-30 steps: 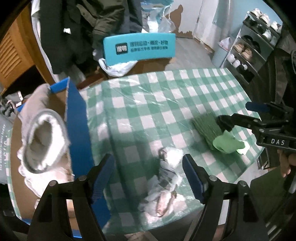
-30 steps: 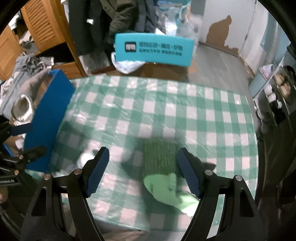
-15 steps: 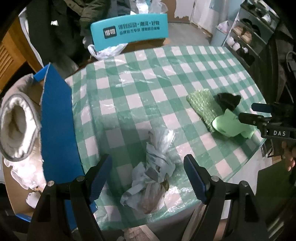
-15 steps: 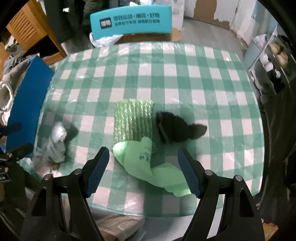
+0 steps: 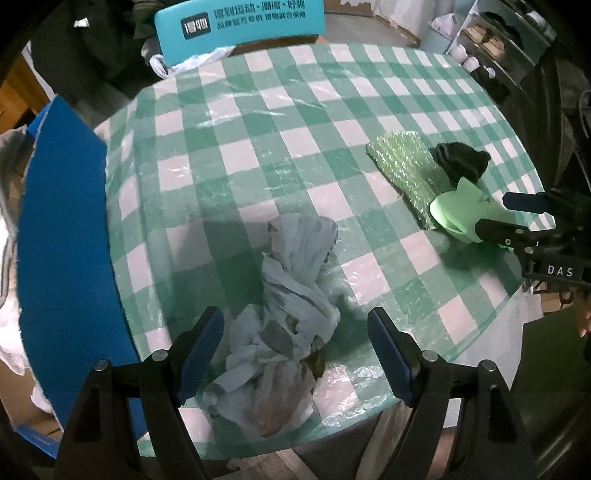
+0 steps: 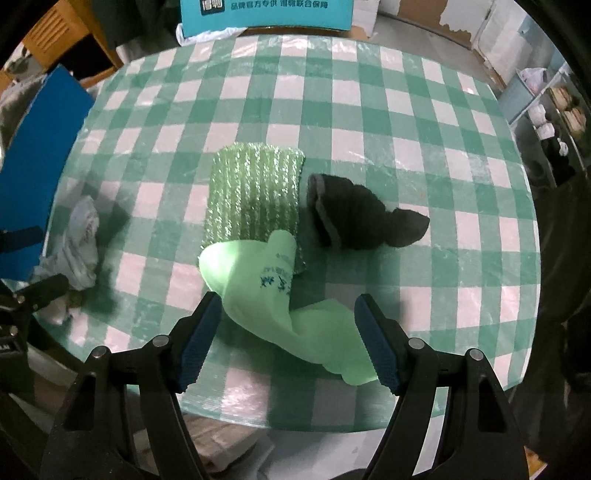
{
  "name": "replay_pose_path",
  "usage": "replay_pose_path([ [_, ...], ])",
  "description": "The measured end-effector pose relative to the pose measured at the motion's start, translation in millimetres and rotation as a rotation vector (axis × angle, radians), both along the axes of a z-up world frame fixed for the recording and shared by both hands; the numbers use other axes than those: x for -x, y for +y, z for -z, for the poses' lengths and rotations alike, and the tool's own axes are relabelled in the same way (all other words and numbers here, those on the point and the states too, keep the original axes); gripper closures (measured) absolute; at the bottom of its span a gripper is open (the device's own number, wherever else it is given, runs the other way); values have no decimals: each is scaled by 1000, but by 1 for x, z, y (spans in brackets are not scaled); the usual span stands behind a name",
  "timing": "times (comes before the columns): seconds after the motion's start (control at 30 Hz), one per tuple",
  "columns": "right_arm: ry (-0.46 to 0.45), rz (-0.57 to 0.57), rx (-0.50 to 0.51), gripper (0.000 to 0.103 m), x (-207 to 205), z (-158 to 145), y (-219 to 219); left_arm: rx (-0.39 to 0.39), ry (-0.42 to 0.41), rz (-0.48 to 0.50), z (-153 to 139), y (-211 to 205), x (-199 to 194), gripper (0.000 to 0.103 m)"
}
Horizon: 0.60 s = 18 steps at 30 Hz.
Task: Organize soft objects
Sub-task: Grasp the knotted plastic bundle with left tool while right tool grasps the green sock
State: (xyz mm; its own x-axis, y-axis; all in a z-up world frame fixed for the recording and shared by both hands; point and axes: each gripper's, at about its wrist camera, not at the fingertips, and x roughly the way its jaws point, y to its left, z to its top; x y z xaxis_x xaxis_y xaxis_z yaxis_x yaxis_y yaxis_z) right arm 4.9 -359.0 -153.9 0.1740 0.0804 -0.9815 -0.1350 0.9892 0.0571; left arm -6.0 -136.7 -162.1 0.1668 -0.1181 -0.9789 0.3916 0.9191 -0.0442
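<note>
**Both claws spread wide above soft things on the checked table**

Left gripper [image 5: 295, 350] held low over the near edge of the round table [image 5: 258, 122], jaws wide apart and gripping nothing. Between and just ahead of its blue pads: a crumpled pale blue-grey cloth bundle [image 5: 291, 295], knotted and twisted, lying on the green-and-white checked cover, one end reaching the table's near rim. To the left, hard against the table's side, a blue box [image 5: 62, 229] with pale fleecy fabric [image 5: 5, 206] showing at its far edge.

Right gripper [image 6: 288, 339] likewise spread open, empty, poised over a light green cloth [image 6: 266, 291] spread loosely near the front rim, dark printed marks on its fold. Partly under that cloth's far end, a shiny green ribbed pad [image 6: 255, 192] lying flat. Just to the right of the pad, touching or nearly touching, a black knitted piece [image 6: 354, 218] with a grey-lined opening. Same three seen from the left view, clustered at the table's right side, well apart from the bundle.

Beyond the far rim, a teal chair back [image 5: 240, 26] with white lettering.
</note>
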Motion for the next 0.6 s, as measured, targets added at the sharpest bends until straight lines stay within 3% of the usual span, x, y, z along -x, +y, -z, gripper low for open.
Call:
replay_pose_path([
  [0.1,18,-13,11,40,1,6,0,-36,-6,13,6,-2,-2,22],
  [0.3,54,-31,23,61,1,20,3,-28,35,10,16,-2,-6,22],
  [0.37,68,-38,21,80,0,24,5,-33,39,21,19,-3,-7,22],
  [0.47,76,-46,18,89,0,24,7,-32,41,25,21,-2,-5,38],
  [0.5,75,-43,10,91,-1,23,7,-27,51,26,22,-2,-5,49],
  [0.6,59,-23,-13,93,-1,16,5,-7,62,30,23,0,-3,57],
])
